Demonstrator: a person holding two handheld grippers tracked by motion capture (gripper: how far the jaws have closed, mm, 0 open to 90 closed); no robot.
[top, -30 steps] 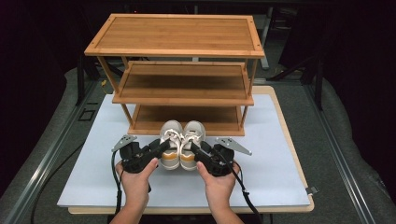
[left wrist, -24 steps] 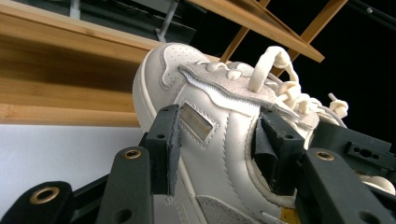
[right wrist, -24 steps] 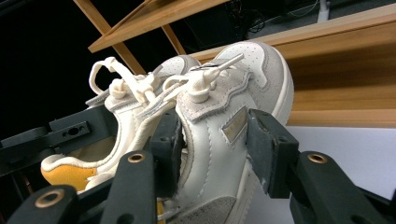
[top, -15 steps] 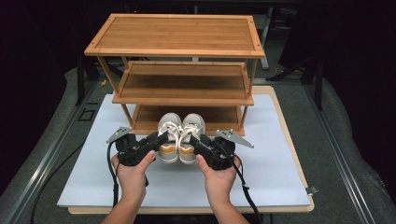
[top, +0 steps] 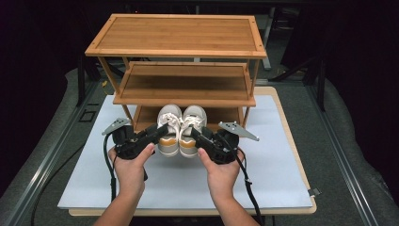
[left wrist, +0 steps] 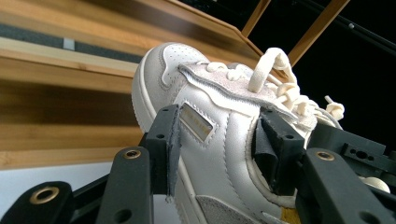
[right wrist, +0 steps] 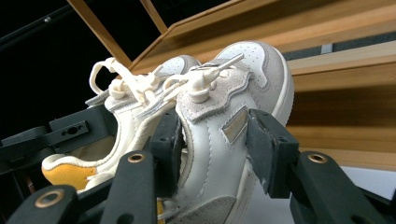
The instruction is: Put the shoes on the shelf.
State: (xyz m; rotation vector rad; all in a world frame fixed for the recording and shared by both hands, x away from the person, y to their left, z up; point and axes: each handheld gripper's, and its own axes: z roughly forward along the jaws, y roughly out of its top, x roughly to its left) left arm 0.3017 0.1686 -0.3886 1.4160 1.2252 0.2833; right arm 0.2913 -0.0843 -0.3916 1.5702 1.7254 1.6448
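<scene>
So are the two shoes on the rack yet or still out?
Out. Both shoes hang before the rack, one clamped in the left gripper, one in the right gripper.

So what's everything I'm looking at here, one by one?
Left shoe: one, white and grey with cream laces and a yellow heel, lifted in front of the rack's bottom shelf, clamped at its sides.
Right shoe: one, same colours, beside the left shoe, also clamped.
Shoe rack: one, brown wood, three shelves, at the far end of the board.
Board: one, pale grey-blue sheet with a wooden edge, under everything.
Left hand-held gripper: one, black, shut on the left shoe.
Right hand-held gripper: one, black, shut on the right shoe.
Hands: two, each holding a gripper.
</scene>
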